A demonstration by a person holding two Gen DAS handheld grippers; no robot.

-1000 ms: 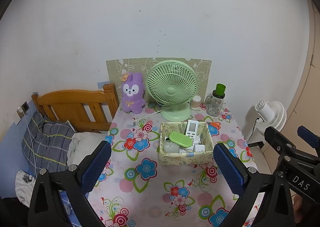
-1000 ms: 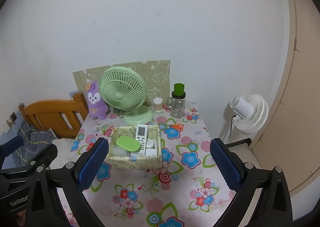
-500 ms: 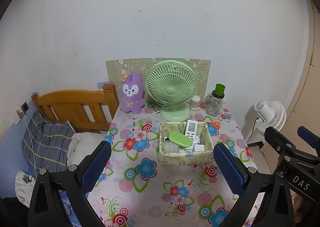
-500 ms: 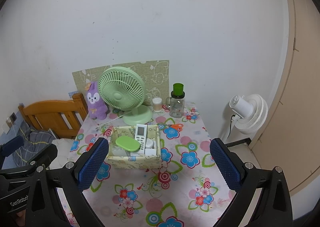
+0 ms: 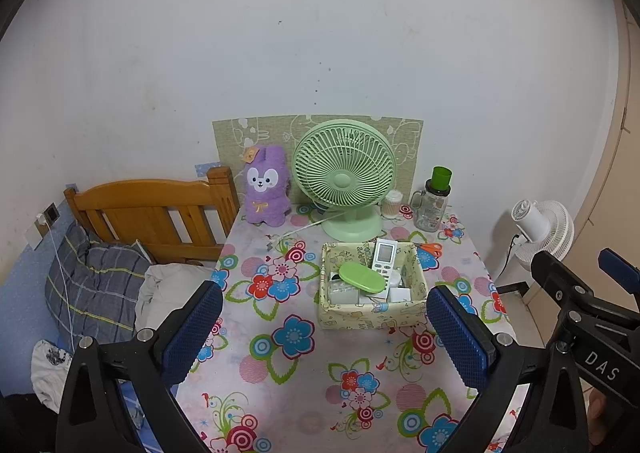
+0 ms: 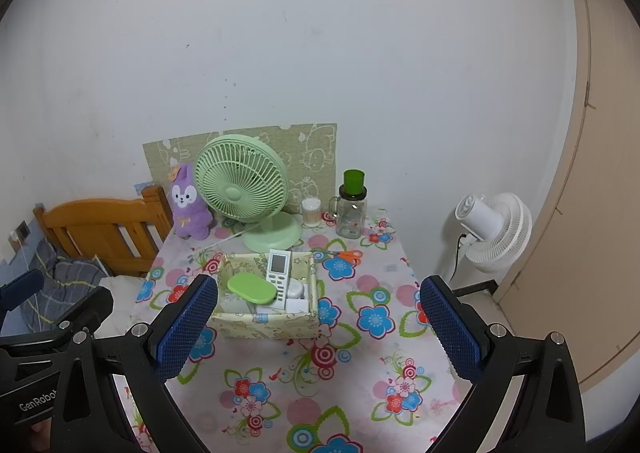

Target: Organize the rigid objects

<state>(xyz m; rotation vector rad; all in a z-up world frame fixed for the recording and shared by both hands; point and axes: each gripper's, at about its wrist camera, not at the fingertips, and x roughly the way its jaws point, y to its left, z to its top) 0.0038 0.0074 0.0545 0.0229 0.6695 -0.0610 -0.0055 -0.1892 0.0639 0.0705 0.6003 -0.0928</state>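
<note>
- Box [image 5: 370,307] of rigid items: mid-table [image 5: 304,373], ahead of both tongs.
- Remote [image 6: 279,271]: long axis pointing away, leaning on far wall.
- Left tongs [image 5: 324,333], right tongs [image 6: 316,329]: spread, empty, about equally near.
</note>
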